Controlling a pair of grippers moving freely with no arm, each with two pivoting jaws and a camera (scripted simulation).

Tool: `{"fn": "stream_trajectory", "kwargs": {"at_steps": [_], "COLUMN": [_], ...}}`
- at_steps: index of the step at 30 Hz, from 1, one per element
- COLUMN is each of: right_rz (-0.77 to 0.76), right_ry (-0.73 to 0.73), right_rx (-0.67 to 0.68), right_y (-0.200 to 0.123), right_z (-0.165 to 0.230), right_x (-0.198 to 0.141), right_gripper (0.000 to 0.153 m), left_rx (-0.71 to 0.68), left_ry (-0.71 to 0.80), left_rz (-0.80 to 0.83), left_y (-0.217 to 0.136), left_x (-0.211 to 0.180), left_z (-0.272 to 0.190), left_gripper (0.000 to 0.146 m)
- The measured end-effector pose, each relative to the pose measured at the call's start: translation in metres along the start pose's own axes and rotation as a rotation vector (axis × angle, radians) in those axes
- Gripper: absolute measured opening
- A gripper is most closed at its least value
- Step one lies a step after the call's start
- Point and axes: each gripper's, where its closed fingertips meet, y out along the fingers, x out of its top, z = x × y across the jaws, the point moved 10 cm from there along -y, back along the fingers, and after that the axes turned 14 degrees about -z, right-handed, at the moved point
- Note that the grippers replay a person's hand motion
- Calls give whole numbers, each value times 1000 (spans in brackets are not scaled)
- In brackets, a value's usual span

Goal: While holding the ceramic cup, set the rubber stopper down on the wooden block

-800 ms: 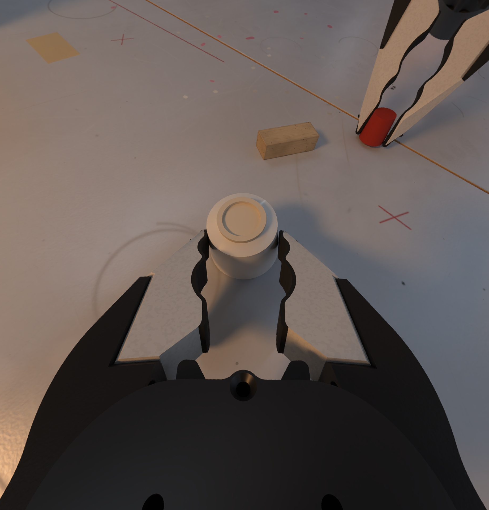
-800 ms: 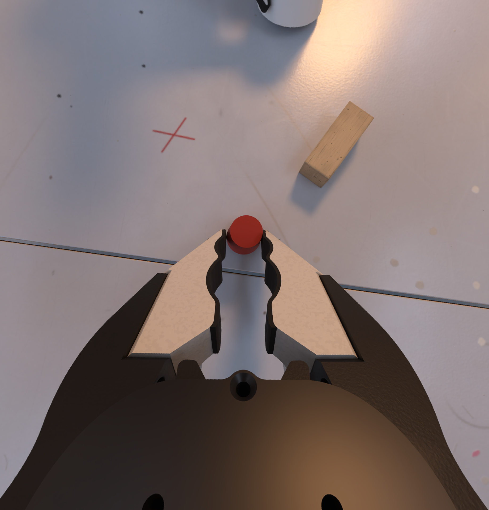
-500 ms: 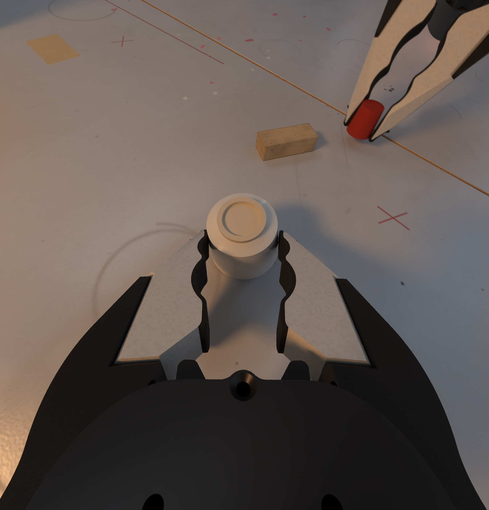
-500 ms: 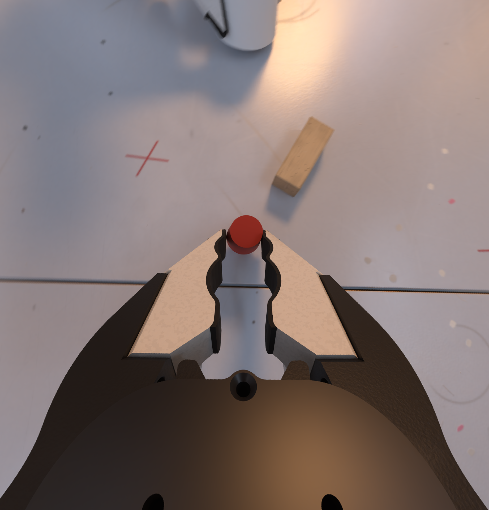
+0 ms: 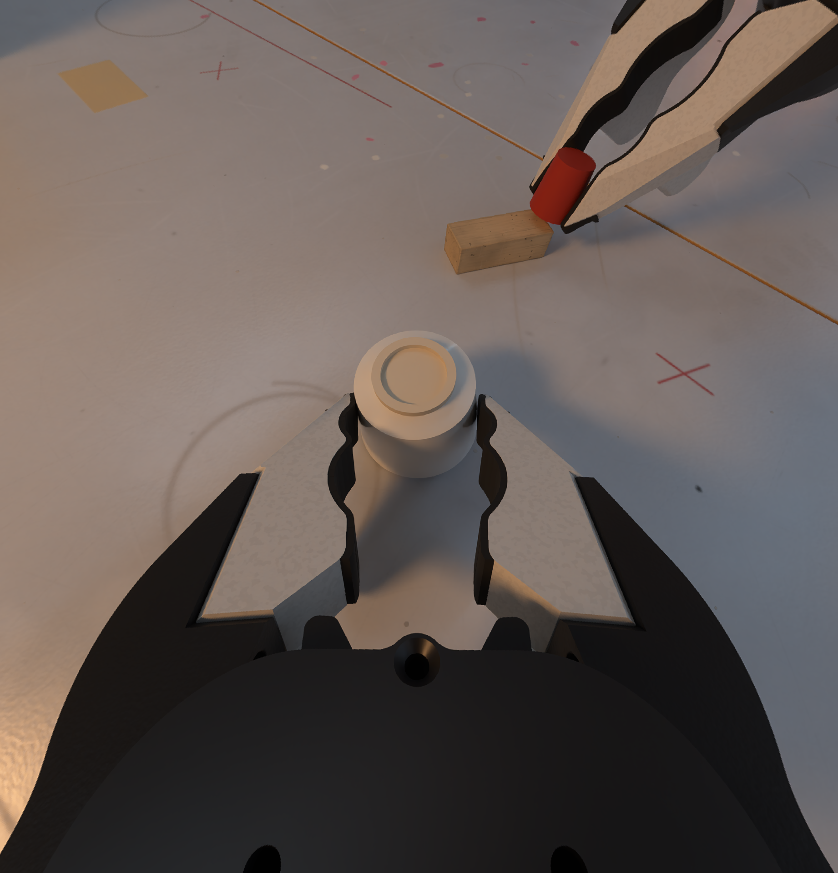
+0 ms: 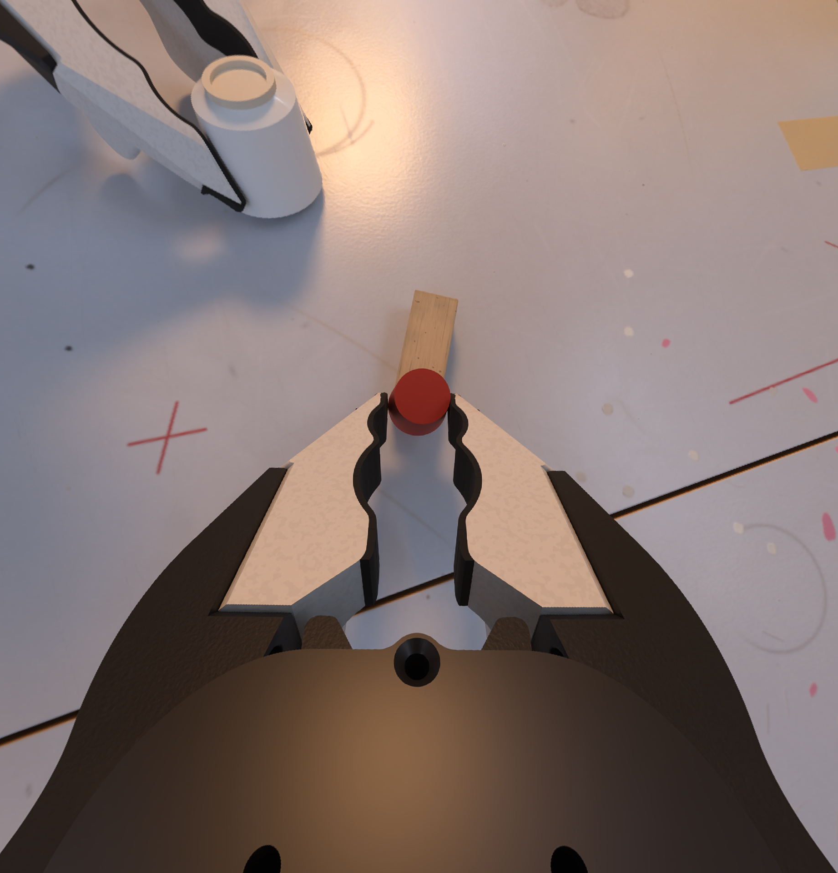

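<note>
My left gripper (image 5: 414,401) is shut on the white ceramic cup (image 5: 413,406), which is upside down with its base ring up; both also show far off in the right wrist view, gripper (image 6: 275,165) and cup (image 6: 261,141). My right gripper (image 6: 418,399) is shut on the red rubber stopper (image 6: 419,401) and holds it tilted just above the near end of the wooden block (image 6: 429,330). In the left wrist view the stopper (image 5: 561,186) hangs over the right end of the block (image 5: 500,241) between the right gripper's (image 5: 556,208) fingertips.
The grey tabletop (image 5: 218,236) carries red cross marks (image 5: 684,373) (image 6: 166,434), a tan tape patch (image 5: 103,85) (image 6: 821,141), a dark seam line (image 6: 691,491) and paint specks.
My right gripper has lifted the stopper off the table and carried it over to the end of the wooden block, turning to line up with it. The left gripper and cup have stayed still.
</note>
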Motion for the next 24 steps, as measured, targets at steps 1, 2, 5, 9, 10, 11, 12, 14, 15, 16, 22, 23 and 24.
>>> {"fn": "stream_trajectory", "kwargs": {"at_steps": [1,2,5,9,10,11,12,14,15,16,22,23,24], "right_rz": [1,1,7,12,12,15,19,26,25,23,18,14,13], "right_ry": [8,15,35,60,67,72,77,87,94,102,129,135,139], "right_rx": [-1,-5,-20,-54,-60,-65,-73,-86,-87,-87,-113,-113,-114], "right_y": [1,2,6,11,12,13,14,16,17,19,25,25,25], "right_z": [1,2,3,2,2,2,2,3,3,4,4,4,4], "right_x": [1,2,5,9,10,11,11,12,12,13,14,14,15], "right_gripper": [25,25,25,25,25,25,25,25,25,25,25,25,25], "left_rx": [1,1,1,-1,-2,-3,-4,-6,-7,-8,-15,-17,-19], "left_ry": [1,1,-4,-8,-8,-9,-10,-13,-15,-16,-20,-22,-24], "left_rz": [0,0,-3,-5,-6,-7,-8,-9,-10,-10,-14,-15,-16], "left_y": [0,0,0,0,0,0,0,0,-1,-1,-1,-1,-1], "left_x": [0,0,0,0,0,0,0,0,0,0,0,0,0], "left_z": [0,0,0,0,1,1,1,1,1,1,1,2,2], "left_gripper": [51,51,51,51,51,51,51,51,51,51,51,51,51]}}
